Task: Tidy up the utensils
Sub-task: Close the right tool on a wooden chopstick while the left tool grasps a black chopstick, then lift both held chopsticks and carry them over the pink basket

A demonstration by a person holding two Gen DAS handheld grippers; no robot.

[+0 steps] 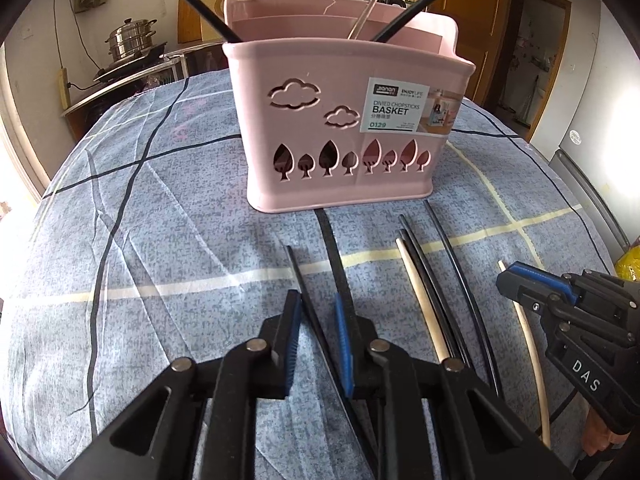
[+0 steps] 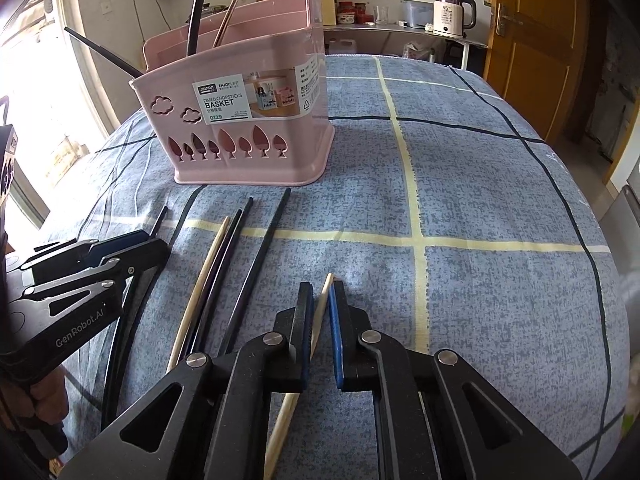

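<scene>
1. Chopsticks lie loose on the checked cloth just in front of the pink basket, which already holds a few sticks upright.
2. The left gripper is clenched on a black chopstick whose far tip points toward the basket's front wall; the pads look closed against it.
3. The right gripper is clamped on a pale wooden chopstick, farther from the basket than the three black sticks and the second pale one beside them.
4. Both holds sit near one end, so each stick could swing or pivot between the pads once lifted.
5. A thin, smooth stick may slide out if tilted steeply over the basket's rim.
6. The black one lies close to a dark cloth stripe, so the grip may be shallower than it appears.
7. Lifting both together risks crossing tips at the basket's compartments.
</scene>
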